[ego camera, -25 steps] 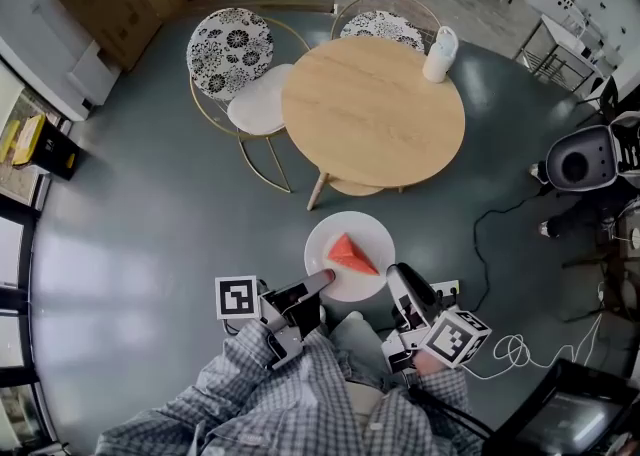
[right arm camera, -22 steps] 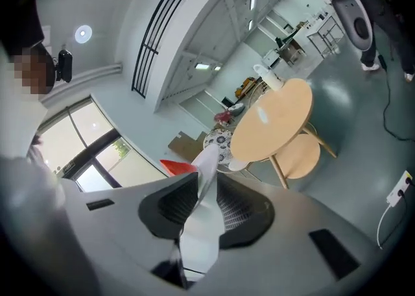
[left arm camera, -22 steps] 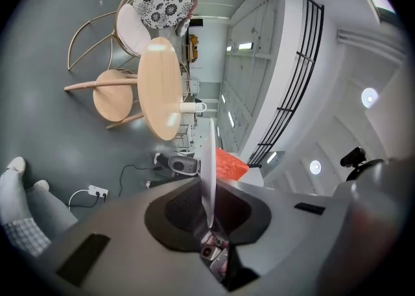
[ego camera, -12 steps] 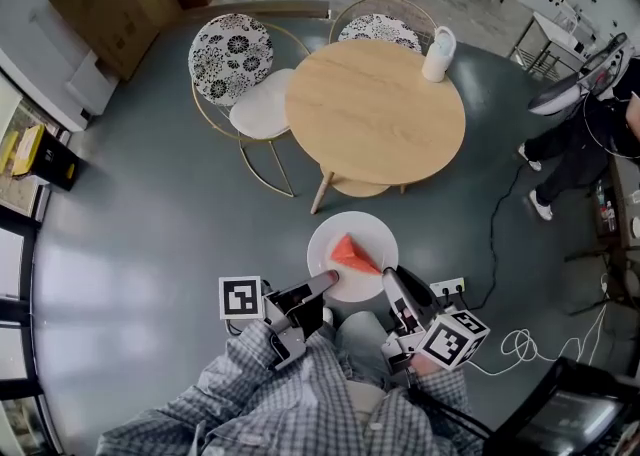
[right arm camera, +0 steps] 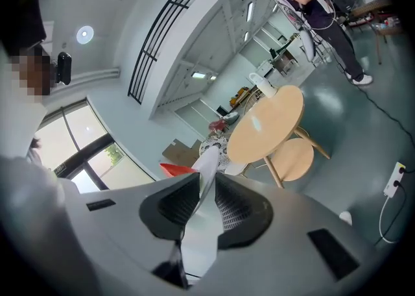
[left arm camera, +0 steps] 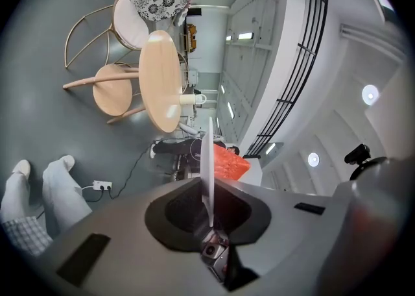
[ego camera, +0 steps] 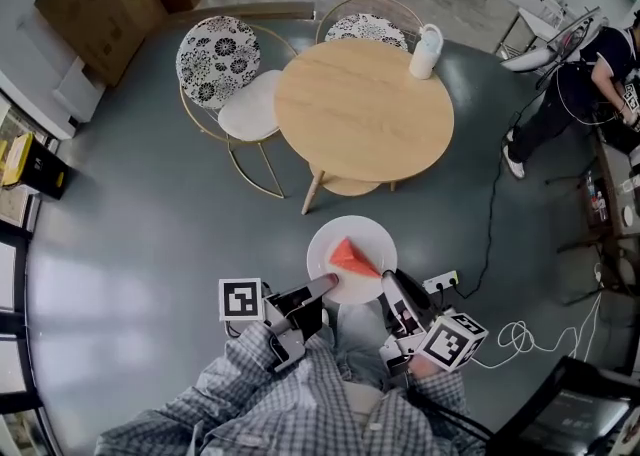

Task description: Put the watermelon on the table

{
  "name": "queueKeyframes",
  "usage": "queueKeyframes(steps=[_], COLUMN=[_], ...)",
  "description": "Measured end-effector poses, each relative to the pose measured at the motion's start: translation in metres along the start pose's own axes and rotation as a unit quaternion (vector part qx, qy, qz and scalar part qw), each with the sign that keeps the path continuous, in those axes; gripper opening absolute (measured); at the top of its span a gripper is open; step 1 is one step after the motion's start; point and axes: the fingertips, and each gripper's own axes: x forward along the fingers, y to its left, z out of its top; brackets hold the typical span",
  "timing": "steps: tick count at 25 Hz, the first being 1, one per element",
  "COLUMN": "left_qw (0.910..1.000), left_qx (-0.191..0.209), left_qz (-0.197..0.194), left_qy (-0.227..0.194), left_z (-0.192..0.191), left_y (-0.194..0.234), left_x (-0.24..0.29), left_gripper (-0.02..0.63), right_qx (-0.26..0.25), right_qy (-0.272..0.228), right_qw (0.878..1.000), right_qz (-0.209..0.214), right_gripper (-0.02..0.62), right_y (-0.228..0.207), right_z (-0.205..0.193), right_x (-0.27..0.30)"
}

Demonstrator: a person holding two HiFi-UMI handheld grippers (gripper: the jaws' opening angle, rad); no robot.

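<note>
Carrying the white plate [ego camera: 335, 238] by its near rim — left gripper [ego camera: 324, 284] clamped tight, right gripper [ego camera: 390, 280] just closing onto it — with the watermelon slice [ego camera: 352, 257] on top, round table [ego camera: 362, 109] lying straight ahead.

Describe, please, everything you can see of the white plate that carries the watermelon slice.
The white plate is round and smooth, looks ceramic, and is held level above the floor, short of the round table. A red watermelon slice lies on it. The left hand-held gripper clamps its near rim; the right hand-held gripper, whose jaws have just been closing, grips the rim too.
</note>
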Motion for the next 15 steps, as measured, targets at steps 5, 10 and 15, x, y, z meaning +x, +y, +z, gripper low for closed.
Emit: queueKeyframes(steps=[5, 10, 15], left_qw=[1.0, 0.9999, 0.9998], left_qx=[0.0, 0.004, 0.012], left_qz=[0.001, 0.001, 0.01], left_qy=[-0.002, -0.012, -0.014], left_z=[0.008, 0.02, 0.032], left_y=[-0.001, -0.002, 0.001], left_x=[0.01, 0.022, 0.043], left_gripper=[0.035, 0.035, 0.035], right_qx=[0.005, -0.001, -0.001], right_qy=[-0.002, -0.009, -0.007], right_qw=[1.0, 1.0, 1.0], right_qz=[-0.001, 0.009, 0.008], right_gripper=[0.081, 0.074, 0.074], right_y=[-0.005, -0.01, -0.024], right_z=[0.011, 0.027, 0.046], right_x=[0.007, 0.018, 0.026])
